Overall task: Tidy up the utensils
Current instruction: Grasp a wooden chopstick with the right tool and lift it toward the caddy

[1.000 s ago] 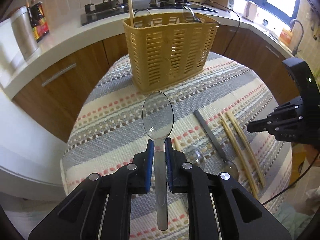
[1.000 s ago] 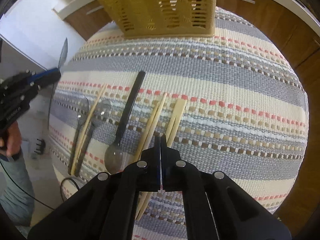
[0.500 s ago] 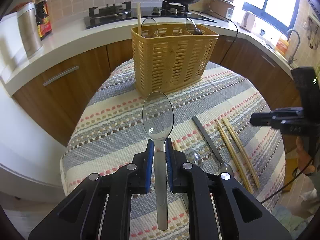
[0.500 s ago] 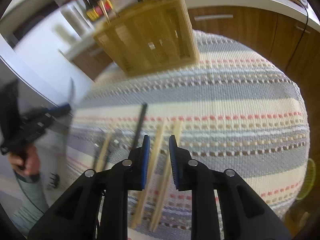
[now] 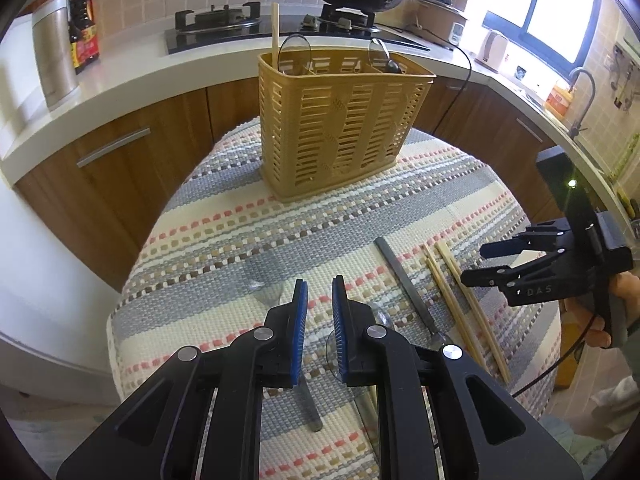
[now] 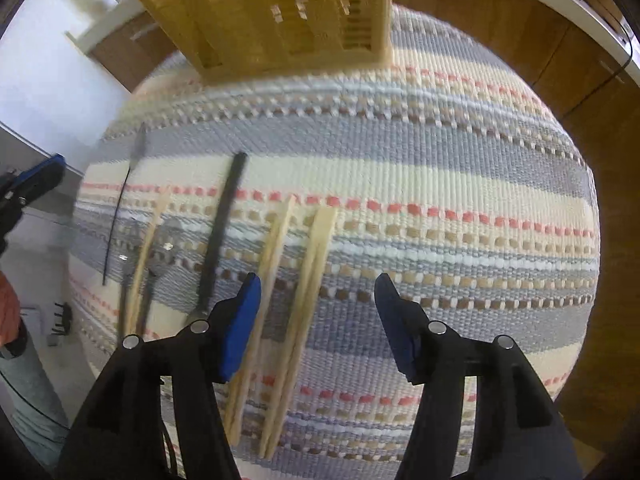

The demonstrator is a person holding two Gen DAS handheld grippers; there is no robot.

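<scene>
A: Clear plastic, that see-through spoon point(image 5: 264, 280). Where is it?

B: It looks flat on the stripy woven cloth point(image 5: 224, 248), right under the left claw point(image 5: 319, 292). 1 second ago it stood up, pinched in that claw. Now the 2 blue pads sit a little apart with nothing between them.

A: Why is it down there?

B: I can't tell. Maybe it slipped. I think it belongs in the tall yellow plastic basket point(image 5: 340, 120) at the back of the cloth.

A: And the right claw point(image 6: 316, 296)?

B: It was shut before. Its jaws have just been opening wide. It points down over the pale wooden chopsticks point(image 6: 276, 248). They lie between the jaws, not pinched. I think it wants to grab them next.
</scene>
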